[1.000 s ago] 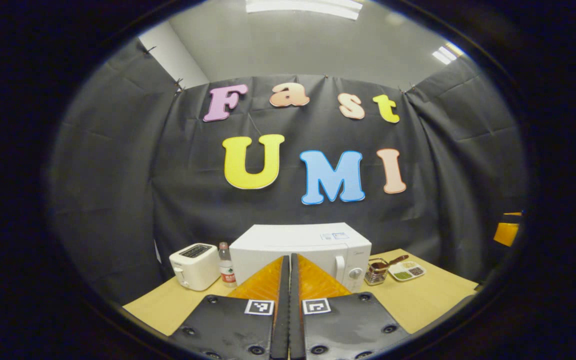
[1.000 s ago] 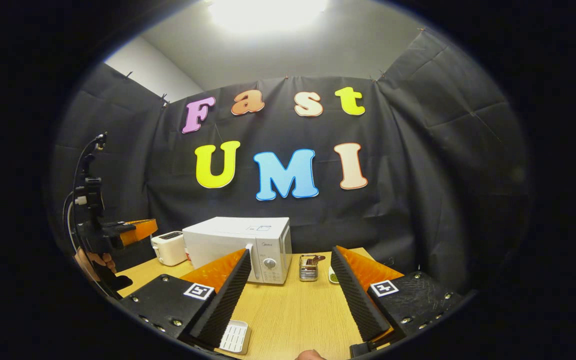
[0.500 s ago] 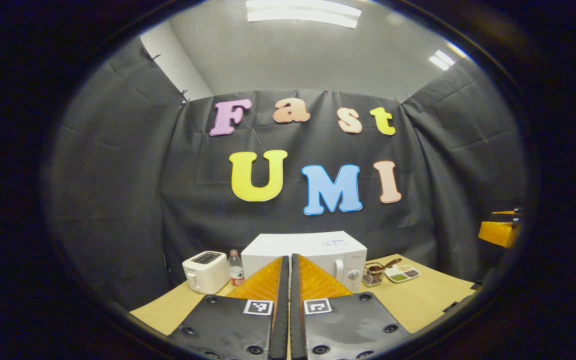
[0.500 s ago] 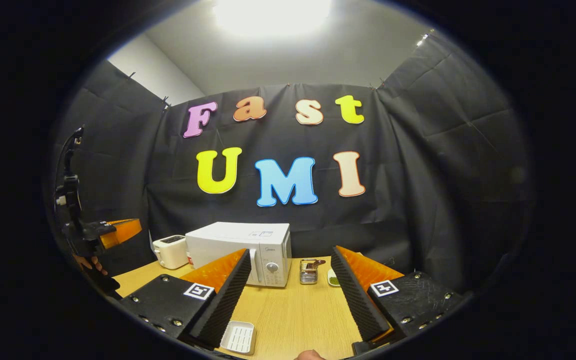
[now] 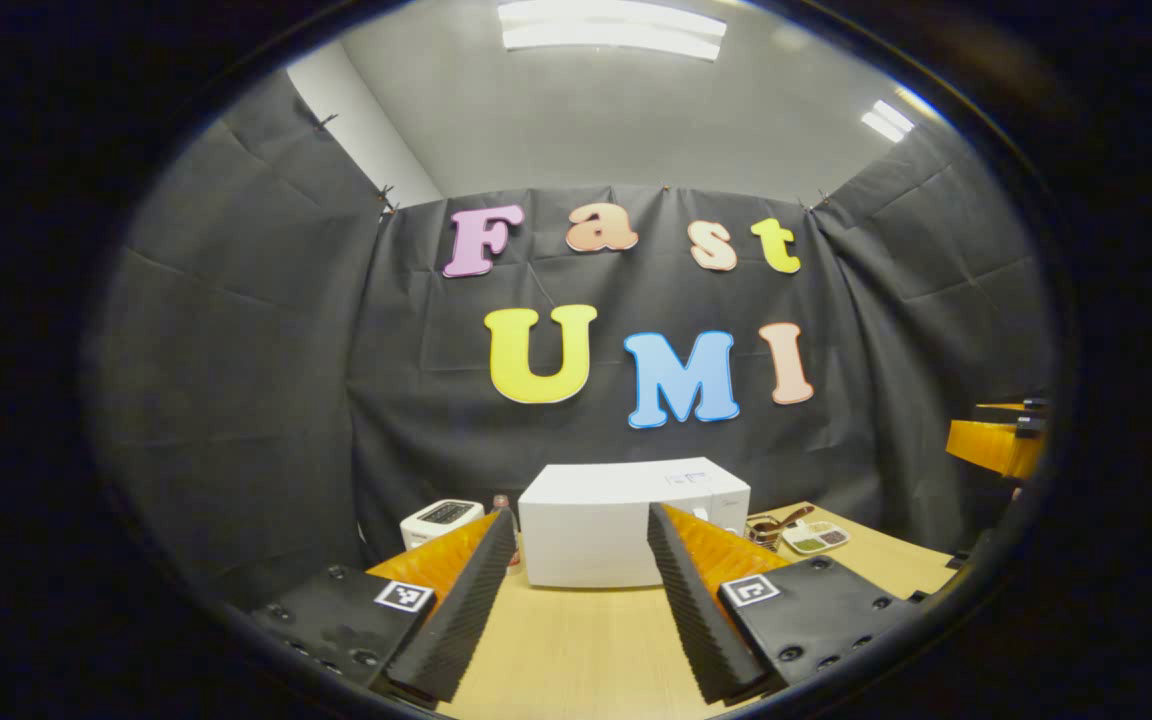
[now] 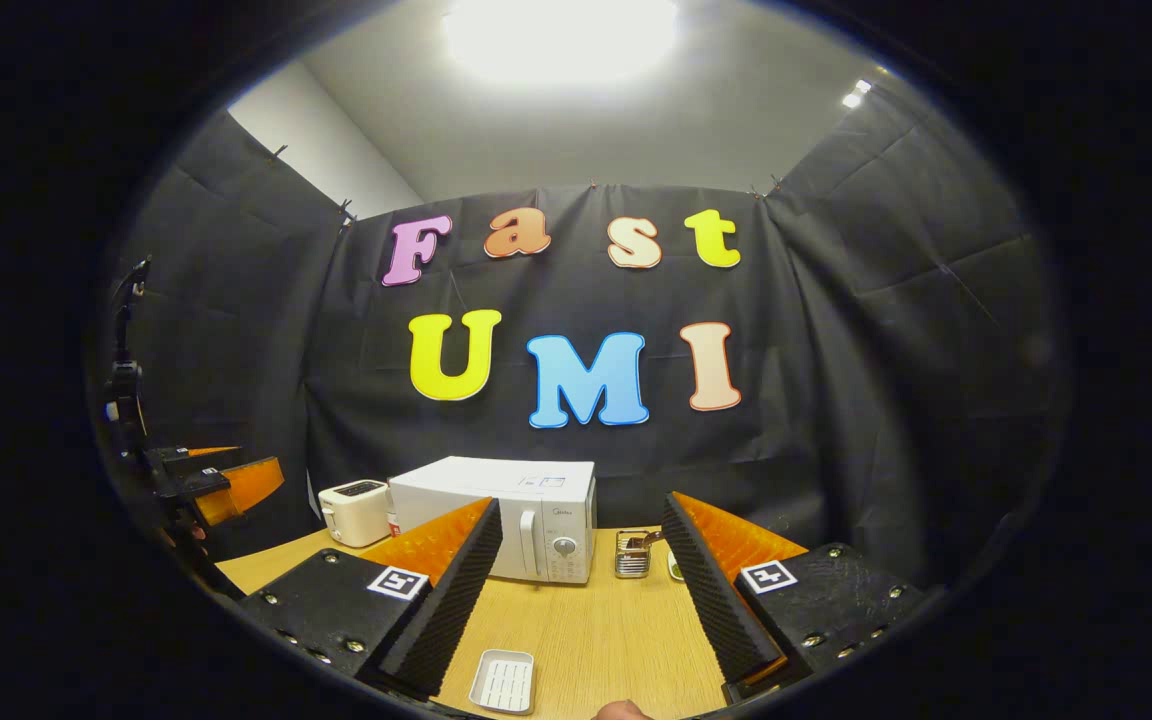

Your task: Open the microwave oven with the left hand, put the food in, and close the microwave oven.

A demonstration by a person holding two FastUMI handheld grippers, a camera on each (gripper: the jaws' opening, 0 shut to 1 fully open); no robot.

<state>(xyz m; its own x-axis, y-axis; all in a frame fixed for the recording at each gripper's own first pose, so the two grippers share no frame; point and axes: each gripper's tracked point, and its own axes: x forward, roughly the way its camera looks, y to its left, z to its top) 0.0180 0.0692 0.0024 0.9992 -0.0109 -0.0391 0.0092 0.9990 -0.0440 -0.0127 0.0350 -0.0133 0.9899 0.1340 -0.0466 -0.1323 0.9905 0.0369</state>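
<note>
Both tools, left (image 5: 576, 600) and right (image 6: 586, 590), gape wide and hold nothing; the closed microwave (image 5: 626, 520) sits well ahead on the worktop (image 5: 576, 650).

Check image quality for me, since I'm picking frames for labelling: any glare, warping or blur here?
Right gripper view: the ceiling light blows out into white glare, yet the microwave oven stays sharp. Left gripper view: the ceiling light panel keeps its edges, no bloom; the microwave oven is crisp. Both views: fisheye bends the black cloth wall and table edges.
</note>
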